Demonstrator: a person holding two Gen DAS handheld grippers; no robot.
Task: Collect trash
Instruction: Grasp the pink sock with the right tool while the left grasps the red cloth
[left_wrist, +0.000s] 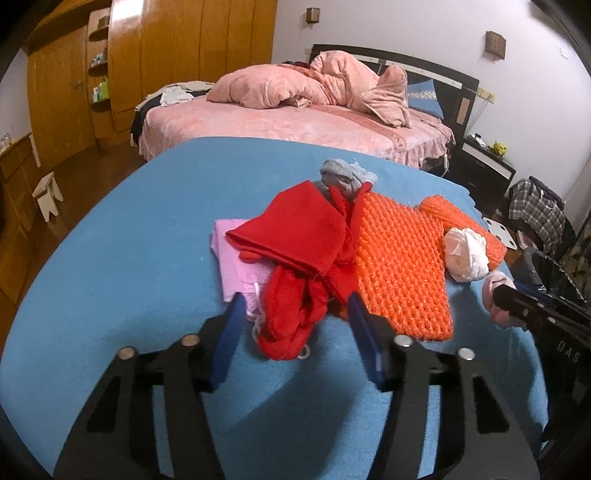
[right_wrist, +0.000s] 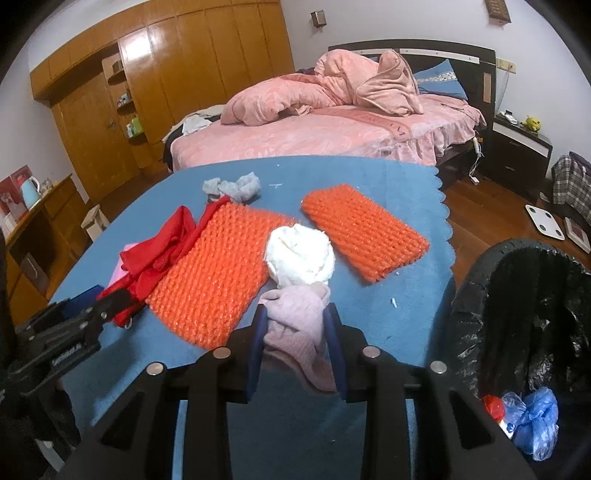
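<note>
- Jaws of the right gripper clamp a pale pink cloth wad, just left of the black-lined trash bin.
- Left gripper jaws spread wide around a red cloth, farther left of that bin.
- White paper ball lies on the blue desk beside the wad.

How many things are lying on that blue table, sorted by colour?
Orange knitted pieces: 2
Red cloth heap: 1
Pink sheet under it: 1
Grey sock wad: 1
White wad: 1
Pale pink cloth in the right gripper: 1
Total: 7
</note>
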